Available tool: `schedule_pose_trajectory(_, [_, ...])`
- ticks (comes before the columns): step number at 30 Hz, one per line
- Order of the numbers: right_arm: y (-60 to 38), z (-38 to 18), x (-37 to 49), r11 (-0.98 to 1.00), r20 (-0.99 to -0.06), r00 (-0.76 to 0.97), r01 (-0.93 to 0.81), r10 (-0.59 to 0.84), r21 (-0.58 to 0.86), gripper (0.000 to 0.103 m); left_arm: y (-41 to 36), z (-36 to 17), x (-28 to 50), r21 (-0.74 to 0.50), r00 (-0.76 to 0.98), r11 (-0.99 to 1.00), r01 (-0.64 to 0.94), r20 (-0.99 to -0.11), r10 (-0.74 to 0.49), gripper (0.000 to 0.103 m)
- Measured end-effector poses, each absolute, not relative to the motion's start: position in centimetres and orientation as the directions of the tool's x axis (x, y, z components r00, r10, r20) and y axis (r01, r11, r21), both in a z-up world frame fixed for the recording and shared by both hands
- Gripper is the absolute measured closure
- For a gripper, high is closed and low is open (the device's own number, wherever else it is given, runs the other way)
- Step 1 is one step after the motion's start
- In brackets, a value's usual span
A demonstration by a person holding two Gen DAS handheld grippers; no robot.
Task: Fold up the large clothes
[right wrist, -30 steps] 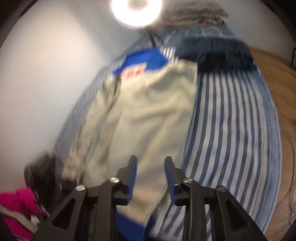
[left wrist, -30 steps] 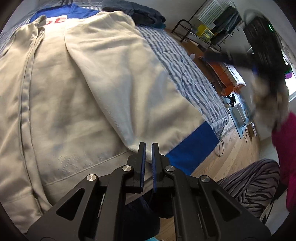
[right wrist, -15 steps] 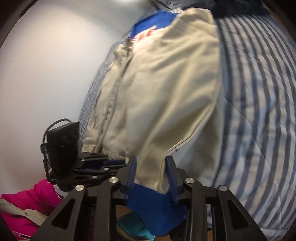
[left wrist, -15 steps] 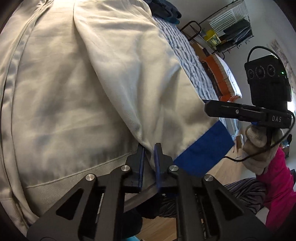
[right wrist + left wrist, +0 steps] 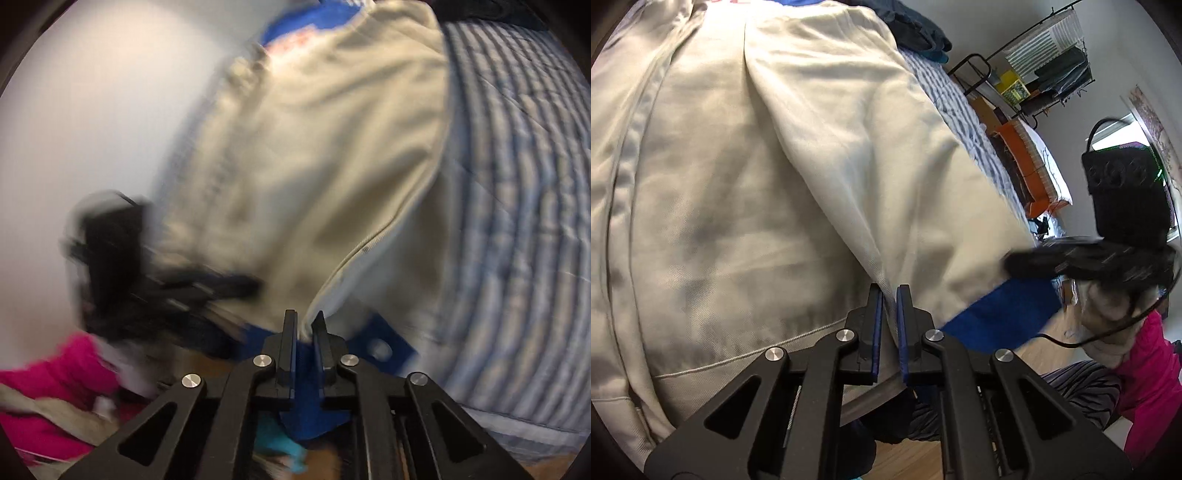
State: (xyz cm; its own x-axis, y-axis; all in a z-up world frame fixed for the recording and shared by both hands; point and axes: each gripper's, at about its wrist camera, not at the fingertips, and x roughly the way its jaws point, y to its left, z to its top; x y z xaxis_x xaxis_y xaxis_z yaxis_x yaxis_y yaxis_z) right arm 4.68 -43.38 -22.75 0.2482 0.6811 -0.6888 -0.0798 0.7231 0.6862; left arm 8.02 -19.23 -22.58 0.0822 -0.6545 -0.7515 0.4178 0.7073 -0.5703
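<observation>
A large beige jacket [image 5: 757, 184] with a blue cuff [image 5: 997, 314] lies spread on the bed. My left gripper [image 5: 889, 288] pinches a fold of beige cloth near the jacket's bottom hem, its jaws still closing on the fabric. My right gripper [image 5: 303, 314] is closing on the sleeve end, where beige cloth meets the blue cuff [image 5: 306, 417], and cloth sits between its pads. In the left wrist view the right gripper [image 5: 1015, 264] shows blurred at that cuff. The right wrist view has the left gripper [image 5: 251, 286] blurred, at the jacket [image 5: 325, 166] edge on the left.
A blue-and-white striped duvet [image 5: 517, 221] covers the bed. Dark blue clothes [image 5: 916, 29] are piled at its far end. A clothes rack [image 5: 1045, 70] and an orange item [image 5: 1027, 155] stand beyond. A pink garment [image 5: 1152, 369] and wood floor [image 5: 905, 458] are near me.
The right gripper came down to the jacket's near edge and its jaws closed on the sleeve end at the blue cuff. The left gripper kept its pinch on the beige cloth.
</observation>
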Motion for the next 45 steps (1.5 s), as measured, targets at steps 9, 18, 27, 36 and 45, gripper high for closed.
schedule_pose_trajectory(9, [-48.3,-26.3,3.0,0.832,-0.835,0.195,0.123,0.514,0.541,0.098,-20.4,-22.7,6.8,-0.518,0.082,0.71,0.476,-0.778,-0.623,0.098])
schedule_pose_trajectory(18, [-45.9,-24.8,3.1,0.906,-0.886,0.201,-0.018,0.418,0.423,0.069,-20.0,-21.6,6.7,-0.49,0.093,0.718,0.493,-0.791,-0.604,0.098])
schedule_pose_trajectory(27, [-48.3,-22.1,6.2,0.893,-0.83,0.375,0.013,0.413,0.45,0.068,-18.9,-19.7,7.3,-0.474,0.155,0.742,0.475,-0.784,-0.601,0.097])
schedule_pose_trajectory(36, [-51.7,-19.8,6.6,0.88,-0.769,0.518,0.062,0.375,0.471,0.066,-22.8,-17.4,5.1,-0.402,0.185,0.719,0.567,-0.788,-0.587,0.097])
schedule_pose_trajectory(45, [-55.6,-18.9,1.7,0.872,-0.749,0.597,0.159,0.288,0.463,0.066,-32.6,-19.0,5.2,-0.357,0.128,0.742,0.567,-0.852,-0.508,0.041])
